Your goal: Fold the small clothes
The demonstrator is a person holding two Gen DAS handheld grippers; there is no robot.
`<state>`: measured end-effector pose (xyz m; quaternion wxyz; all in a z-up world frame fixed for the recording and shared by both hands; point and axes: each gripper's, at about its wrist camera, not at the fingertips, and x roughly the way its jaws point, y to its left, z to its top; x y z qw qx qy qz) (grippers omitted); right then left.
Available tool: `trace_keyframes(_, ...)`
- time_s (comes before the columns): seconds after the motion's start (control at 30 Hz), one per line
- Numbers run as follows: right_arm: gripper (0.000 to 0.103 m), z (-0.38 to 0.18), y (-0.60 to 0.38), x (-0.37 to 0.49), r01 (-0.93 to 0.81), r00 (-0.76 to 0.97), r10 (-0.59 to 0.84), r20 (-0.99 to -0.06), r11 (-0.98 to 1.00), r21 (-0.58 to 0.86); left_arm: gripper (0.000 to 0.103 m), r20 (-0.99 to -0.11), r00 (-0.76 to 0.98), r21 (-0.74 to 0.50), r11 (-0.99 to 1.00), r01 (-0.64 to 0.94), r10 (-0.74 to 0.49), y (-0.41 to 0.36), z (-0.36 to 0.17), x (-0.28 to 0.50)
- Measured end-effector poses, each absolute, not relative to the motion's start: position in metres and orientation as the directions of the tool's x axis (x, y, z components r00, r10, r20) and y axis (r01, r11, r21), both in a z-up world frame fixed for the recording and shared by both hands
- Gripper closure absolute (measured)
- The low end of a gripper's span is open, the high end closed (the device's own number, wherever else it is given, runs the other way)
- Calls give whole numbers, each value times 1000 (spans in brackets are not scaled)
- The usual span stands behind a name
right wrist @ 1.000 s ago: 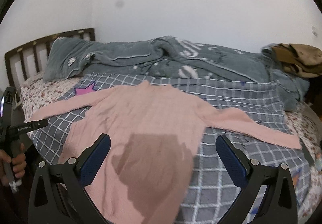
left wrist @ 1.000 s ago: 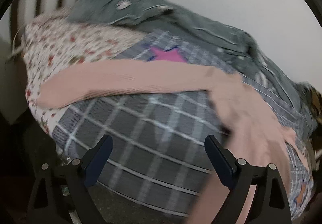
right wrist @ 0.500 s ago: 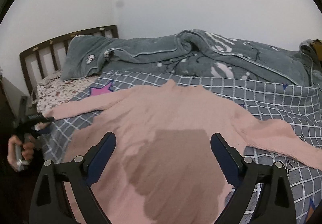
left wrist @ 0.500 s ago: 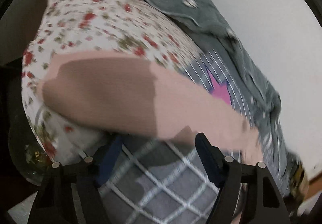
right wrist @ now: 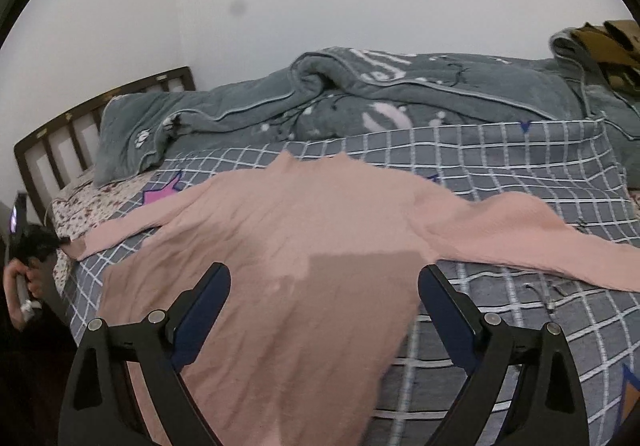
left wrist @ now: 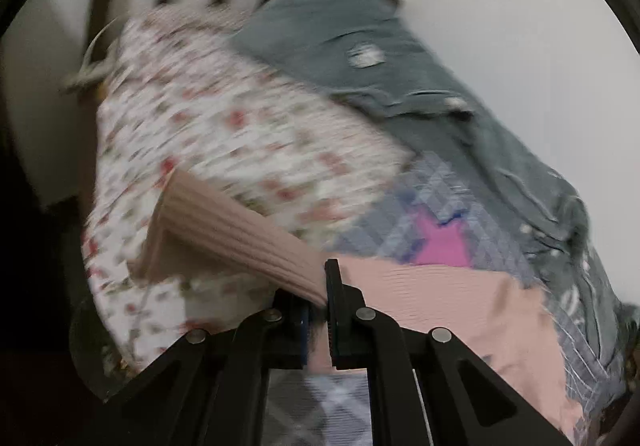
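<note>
The left gripper (left wrist: 318, 306) sat low at centre of its own view, jaws having just closed together. The right gripper (right wrist: 324, 298) (bottom of its frame) had jaws spread wide, and a hand (right wrist: 22, 286) gripped a handle at the far left edge.

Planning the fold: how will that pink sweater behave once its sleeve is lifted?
Probably floppy: the pink sweater lies flat and wrinkled on the checked cover. Its sleeve sags beyond the left tongs, shut on it. Likely light; the rest may drag.

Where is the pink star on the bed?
In the right wrist view, the pink star sits on the checked blanket at left, beside the pink sweater, near the headboard.
</note>
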<state>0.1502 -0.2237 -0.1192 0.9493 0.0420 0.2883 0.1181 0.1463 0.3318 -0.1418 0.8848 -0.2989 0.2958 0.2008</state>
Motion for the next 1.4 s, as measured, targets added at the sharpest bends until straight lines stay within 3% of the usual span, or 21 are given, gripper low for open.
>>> trace_keyframes(0.1, 9, -118, -244, 148, -161, 815, 237, -529, 969, 186, 96, -605, 780, -360, 817, -450, 163, 283, -104, 176)
trace_keyframes(0.4, 9, -115, -317, 142, -14, 850, 131, -510, 974, 227, 96, -563, 819, -292, 953, -76, -107, 75, -49, 260)
trace_keyframes(0.6, 9, -117, -361, 135, 42, 859, 142, -493, 938, 344, 96, -637, 707, -291, 945, 147, -307, -76, -97, 287)
trace_keyframes(0.83, 11, -133, -369, 147, 68, 821, 191, -539, 904, 423, 90, -777, 527, -247, 936, 251, -346, -158, -172, 278)
trace_keyframes(0.93, 11, -129, -361, 145, 50, 828, 188, -528, 914, 404, 74, -793, 523, -191, 942, 275, -314, -157, -170, 268)
trace_keyframes(1.07, 11, -126, -346, 145, 25, 827, 203, -525, 918, 396, 32, -730, 623, -177, 958, 225, -281, -110, -147, 256)
trace_keyframes(1.17, 11, -123, -331, 144, 2, 826, 216, -520, 922, 387, 32, -695, 681, -176, 973, 148, -229, -58, -138, 250)
trace_keyframes(1.4, 11, -124, -299, 149, -28, 818, 189, -543, 956, 292, 32, -728, 676, -210, 976, -63, -113, 69, -148, 265)
